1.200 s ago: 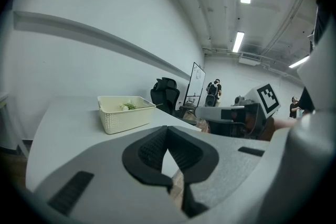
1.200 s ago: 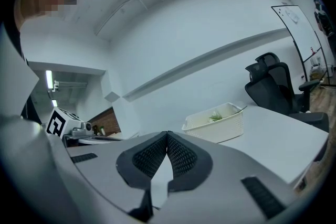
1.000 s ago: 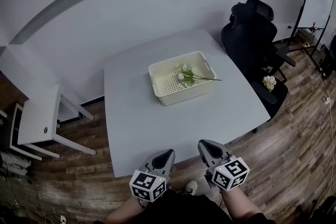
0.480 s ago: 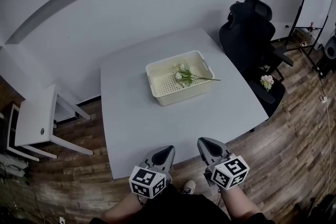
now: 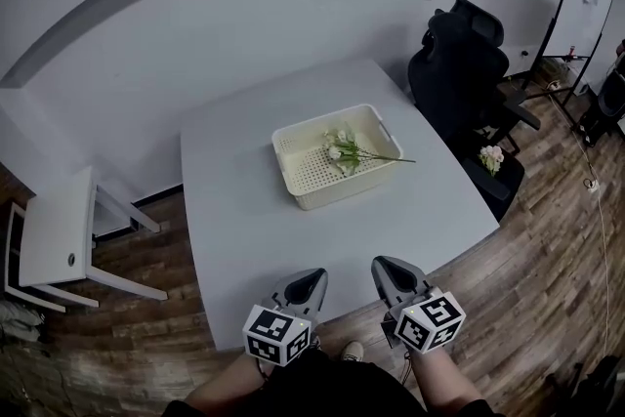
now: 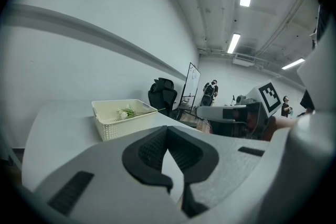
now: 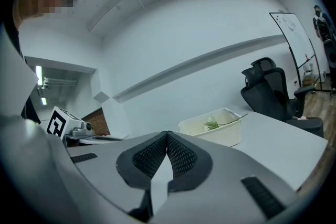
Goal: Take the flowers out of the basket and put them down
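Note:
A cream perforated basket (image 5: 311, 179) stands in the middle of the white table (image 5: 234, 220). White flowers (image 5: 342, 149) lie inside it, their green stems sticking out over the right rim. The basket shows too in the left gripper view (image 6: 113, 126) and the right gripper view (image 7: 228, 134), with the flowers (image 6: 125, 113) (image 7: 212, 124) in it. My left gripper (image 5: 311, 276) and right gripper (image 5: 383, 266) hover side by side over the table's near edge, well short of the basket. Both are shut with nothing between their pads (image 6: 152, 147) (image 7: 178, 153).
A black office chair (image 5: 461, 73) stands at the table's right side, with another small bunch of flowers (image 5: 490, 154) on its seat. A white side table (image 5: 54, 234) stands at the left. A whiteboard (image 5: 586, 0) and people are at the far right.
Both grippers have edged a little forward toward the table's near edge. The view has shifted slightly. Basket and flowers lie as before.

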The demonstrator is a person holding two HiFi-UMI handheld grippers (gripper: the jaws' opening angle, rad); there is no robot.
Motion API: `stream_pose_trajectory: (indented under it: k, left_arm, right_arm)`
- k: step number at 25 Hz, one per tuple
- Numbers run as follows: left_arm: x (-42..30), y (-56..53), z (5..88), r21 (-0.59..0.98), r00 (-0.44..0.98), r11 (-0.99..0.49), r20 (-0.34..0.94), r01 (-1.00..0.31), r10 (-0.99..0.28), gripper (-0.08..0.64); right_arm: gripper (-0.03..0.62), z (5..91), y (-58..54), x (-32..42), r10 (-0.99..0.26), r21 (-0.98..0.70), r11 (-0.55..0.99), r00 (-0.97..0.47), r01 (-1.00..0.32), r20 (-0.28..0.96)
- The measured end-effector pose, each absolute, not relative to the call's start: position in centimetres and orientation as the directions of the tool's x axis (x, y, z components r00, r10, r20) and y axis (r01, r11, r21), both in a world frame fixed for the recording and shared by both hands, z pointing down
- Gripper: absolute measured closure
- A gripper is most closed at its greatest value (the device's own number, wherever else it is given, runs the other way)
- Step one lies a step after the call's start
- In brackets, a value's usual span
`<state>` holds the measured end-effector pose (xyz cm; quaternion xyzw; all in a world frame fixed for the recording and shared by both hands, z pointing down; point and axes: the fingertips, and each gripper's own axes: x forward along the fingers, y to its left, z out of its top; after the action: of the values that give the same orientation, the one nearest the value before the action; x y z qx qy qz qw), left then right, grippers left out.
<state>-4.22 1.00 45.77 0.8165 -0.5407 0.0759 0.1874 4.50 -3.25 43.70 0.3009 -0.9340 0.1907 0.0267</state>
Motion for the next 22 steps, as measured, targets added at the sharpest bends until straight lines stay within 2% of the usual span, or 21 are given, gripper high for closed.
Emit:
stream_pose_trajectory:
  k: [22]
  left_arm:
    - [-10.7, -2.9, 47.2, 0.262, 0.524, -0.460, 0.295, -0.848, -0.799, 0.554]
  right_arm:
    - [0.571, 43.8, -5.5, -1.4, -0.677, -0.280, 0.649, -0.705, -0.708, 0.213]
